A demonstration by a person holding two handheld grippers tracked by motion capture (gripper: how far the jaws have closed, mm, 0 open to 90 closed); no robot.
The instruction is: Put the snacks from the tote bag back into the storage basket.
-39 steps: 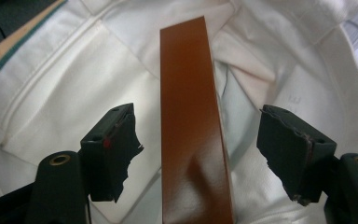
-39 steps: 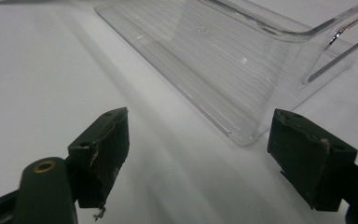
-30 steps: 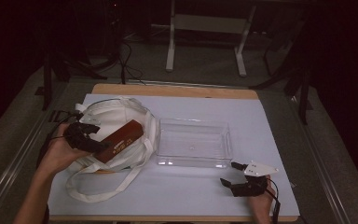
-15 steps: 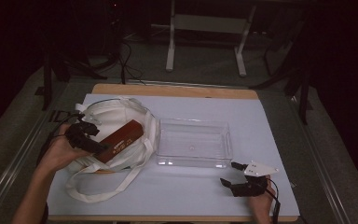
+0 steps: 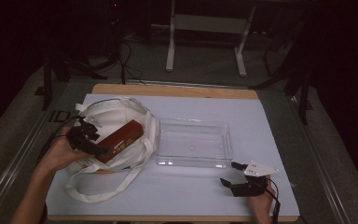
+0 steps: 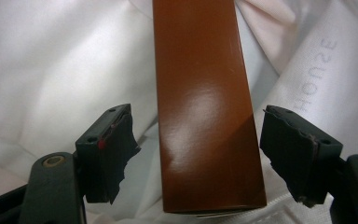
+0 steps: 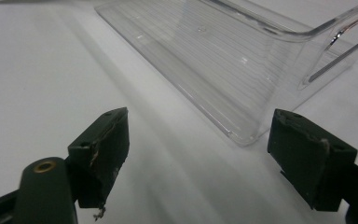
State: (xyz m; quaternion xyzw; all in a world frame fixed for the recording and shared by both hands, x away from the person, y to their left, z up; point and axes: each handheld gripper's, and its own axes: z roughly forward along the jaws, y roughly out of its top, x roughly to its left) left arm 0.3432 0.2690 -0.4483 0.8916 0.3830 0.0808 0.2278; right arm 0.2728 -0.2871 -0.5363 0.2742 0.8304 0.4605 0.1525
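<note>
Left gripper, fingers spread wide either side of the brown box, neither touching. The box lies on the white tote bag, left of the clear tray. Glossy faces: close off-centre and it could skid or snag cloth. Right gripper idles spread on the table.
</note>
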